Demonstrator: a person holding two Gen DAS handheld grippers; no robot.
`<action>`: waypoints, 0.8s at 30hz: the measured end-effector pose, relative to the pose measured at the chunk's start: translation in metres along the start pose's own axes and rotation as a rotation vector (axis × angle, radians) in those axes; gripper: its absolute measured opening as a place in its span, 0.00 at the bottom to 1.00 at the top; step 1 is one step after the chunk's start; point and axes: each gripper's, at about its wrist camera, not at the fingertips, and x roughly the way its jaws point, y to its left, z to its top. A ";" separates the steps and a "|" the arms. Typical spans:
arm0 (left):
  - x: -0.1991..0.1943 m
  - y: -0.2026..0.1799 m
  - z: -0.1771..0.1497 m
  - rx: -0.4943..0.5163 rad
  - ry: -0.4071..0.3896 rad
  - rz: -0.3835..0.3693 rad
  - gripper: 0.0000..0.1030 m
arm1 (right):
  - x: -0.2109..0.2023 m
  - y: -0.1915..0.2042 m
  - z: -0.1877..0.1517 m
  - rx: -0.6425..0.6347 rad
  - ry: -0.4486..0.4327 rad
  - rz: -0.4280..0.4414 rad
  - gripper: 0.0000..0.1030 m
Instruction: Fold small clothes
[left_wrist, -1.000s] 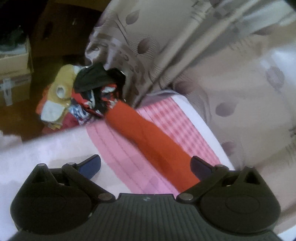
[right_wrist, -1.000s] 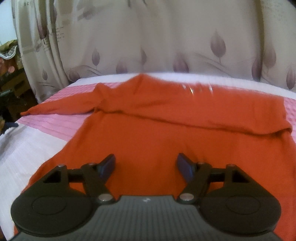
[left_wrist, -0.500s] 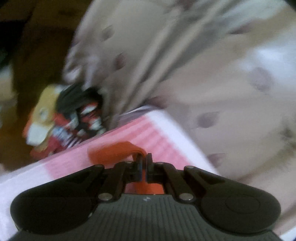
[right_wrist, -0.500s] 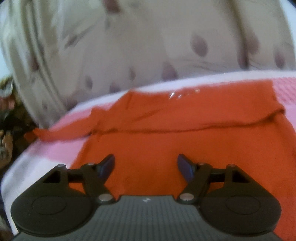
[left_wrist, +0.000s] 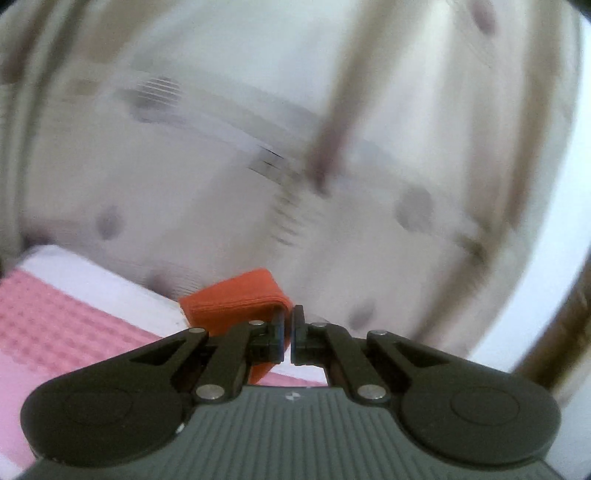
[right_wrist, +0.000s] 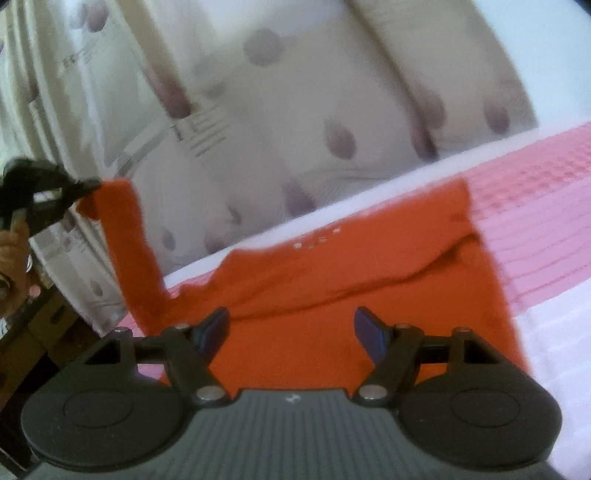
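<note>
An orange long-sleeved top (right_wrist: 332, 280) lies spread on the pink and white bedcover (right_wrist: 535, 206). Its left sleeve (right_wrist: 129, 251) rises off the bed toward the upper left. My left gripper (right_wrist: 88, 184) is shut on the sleeve's cuff (left_wrist: 236, 299); in the left wrist view the jaws (left_wrist: 288, 325) stand closed with the orange cloth bent over them. My right gripper (right_wrist: 291, 328) hovers open over the top's body, nothing between its blue pads.
A beige curtain (right_wrist: 295, 92) with purple leaf prints hangs right behind the bed's far edge. A person's hand (right_wrist: 14, 254) holds the left gripper at the left border. Brown furniture (right_wrist: 33, 339) stands beside the bed at lower left.
My left gripper shut on the sleeve cuff and lifted it up off the bed, swinging toward the curtain. My right gripper stayed open and rolled, drifting over the top.
</note>
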 end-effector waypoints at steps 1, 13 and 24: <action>0.010 -0.016 -0.007 0.024 0.016 -0.012 0.02 | -0.002 -0.007 0.000 0.016 -0.005 -0.011 0.72; 0.130 -0.135 -0.136 0.153 0.291 -0.124 0.02 | -0.017 -0.066 0.000 0.136 -0.040 -0.023 0.72; 0.180 -0.169 -0.179 0.219 0.376 -0.157 0.02 | -0.018 -0.067 -0.007 0.136 -0.041 0.024 0.72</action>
